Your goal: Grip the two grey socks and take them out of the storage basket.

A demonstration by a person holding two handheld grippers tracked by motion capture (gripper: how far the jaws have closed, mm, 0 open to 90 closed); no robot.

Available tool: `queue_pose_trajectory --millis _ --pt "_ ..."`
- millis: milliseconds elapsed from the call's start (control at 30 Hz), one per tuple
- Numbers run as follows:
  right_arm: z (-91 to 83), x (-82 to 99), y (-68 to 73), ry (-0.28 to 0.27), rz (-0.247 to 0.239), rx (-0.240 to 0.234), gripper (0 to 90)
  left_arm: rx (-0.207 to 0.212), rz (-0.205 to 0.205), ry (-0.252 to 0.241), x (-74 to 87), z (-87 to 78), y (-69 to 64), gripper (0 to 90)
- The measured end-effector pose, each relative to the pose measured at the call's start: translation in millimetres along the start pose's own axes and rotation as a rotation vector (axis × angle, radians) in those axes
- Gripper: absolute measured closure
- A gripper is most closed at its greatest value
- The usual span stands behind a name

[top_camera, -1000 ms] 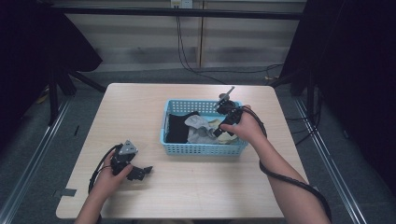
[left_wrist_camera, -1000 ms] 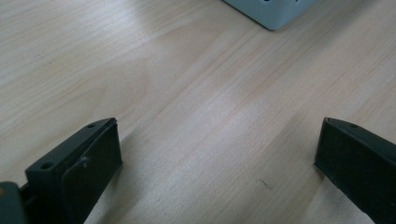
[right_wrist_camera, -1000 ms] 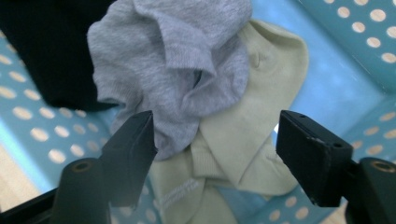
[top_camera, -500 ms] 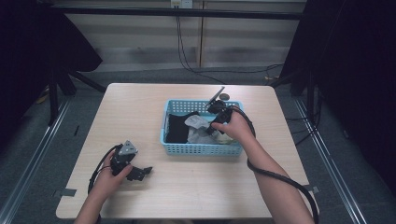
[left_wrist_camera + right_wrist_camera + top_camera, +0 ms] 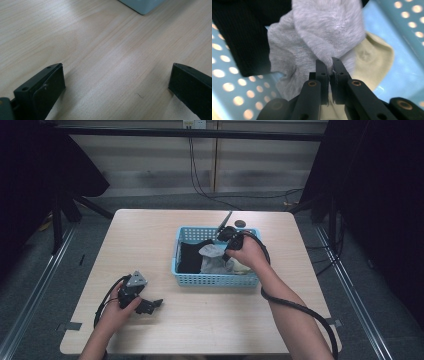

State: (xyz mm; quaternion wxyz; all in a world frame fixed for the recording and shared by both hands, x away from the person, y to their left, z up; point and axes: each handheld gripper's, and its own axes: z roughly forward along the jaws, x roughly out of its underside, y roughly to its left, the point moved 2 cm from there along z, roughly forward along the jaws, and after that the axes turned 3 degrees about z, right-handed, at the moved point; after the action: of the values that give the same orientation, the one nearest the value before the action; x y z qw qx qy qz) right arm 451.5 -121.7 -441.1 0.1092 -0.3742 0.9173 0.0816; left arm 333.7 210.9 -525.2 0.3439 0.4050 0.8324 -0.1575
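Moved: right gripper is shifted toward 9 o'clock over the basket; its jaws have just been closing.
Right gripper: grey sock is pinched.
Left gripper: jaws are spread on the worktop.

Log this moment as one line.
right gripper: jaws just closed, shut on grey knit sock | in blue plastic basket | left gripper: open, over wooden table

Socks in basket w/ right gripper; left gripper on table, basket's near-left.
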Motion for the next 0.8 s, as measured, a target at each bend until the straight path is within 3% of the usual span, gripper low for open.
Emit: queue_pose_trajectory --millis 233,800 --pt "-23.9 4.1 -8.7 -0.024 0.023 -0.004 85.7 0.001 -0.001 0.000 0.0 0.0 0.0 0.0" --pt "-71.3 16.5 -24.2 -0.015 0.053 -0.017 85.7 -0.001 0.005 0.003 0.1 -0.6 0.2 0.0"
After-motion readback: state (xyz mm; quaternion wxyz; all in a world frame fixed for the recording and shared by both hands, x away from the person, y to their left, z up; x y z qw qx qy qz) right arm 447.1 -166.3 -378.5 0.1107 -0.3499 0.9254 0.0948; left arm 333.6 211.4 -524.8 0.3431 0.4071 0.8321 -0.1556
